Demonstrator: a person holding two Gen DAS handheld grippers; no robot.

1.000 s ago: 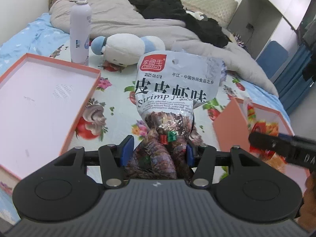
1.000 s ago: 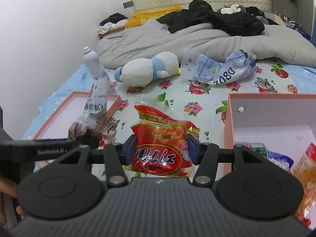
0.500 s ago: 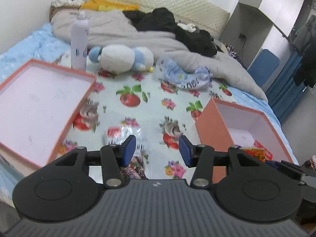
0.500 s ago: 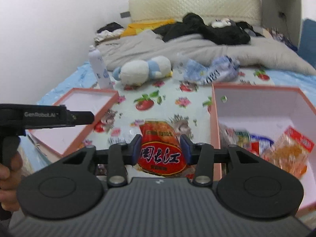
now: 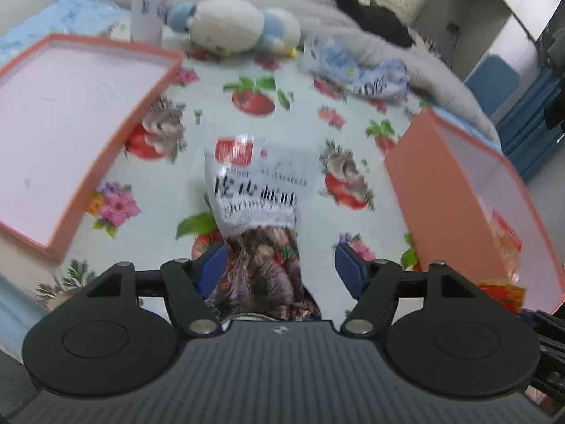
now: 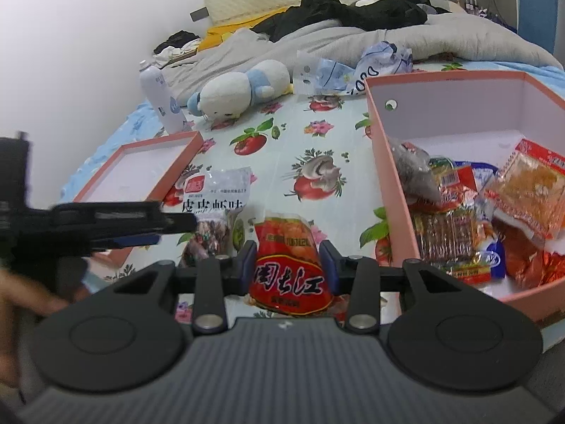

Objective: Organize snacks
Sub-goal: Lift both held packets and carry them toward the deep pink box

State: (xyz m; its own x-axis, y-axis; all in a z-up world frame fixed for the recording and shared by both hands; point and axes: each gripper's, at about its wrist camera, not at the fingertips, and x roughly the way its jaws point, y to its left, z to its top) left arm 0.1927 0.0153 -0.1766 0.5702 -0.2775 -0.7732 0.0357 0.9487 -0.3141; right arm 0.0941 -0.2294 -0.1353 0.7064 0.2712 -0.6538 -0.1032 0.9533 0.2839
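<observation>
Left gripper (image 5: 280,265), jaws opening and spread wide around the dark lower end of the shrimp snack bag (image 5: 259,190); the left pad lies just beside the bag and the right pad stands clear of it, so the bag is released and lies on the flowered bedsheet (image 5: 254,81). Right gripper (image 6: 287,263), jaws closing, pads pressed on both sides of the red snack packet (image 6: 287,258), which is gripped just left of the pink box (image 6: 385,155). Inside this box lie several snack packets (image 6: 487,212). Left of the shrimp bag sits the empty pink box lid (image 5: 67,113). Farther back: a plush toy (image 5: 233,24), a white spray can (image 6: 160,97) and a grey quilt (image 6: 353,40)
</observation>
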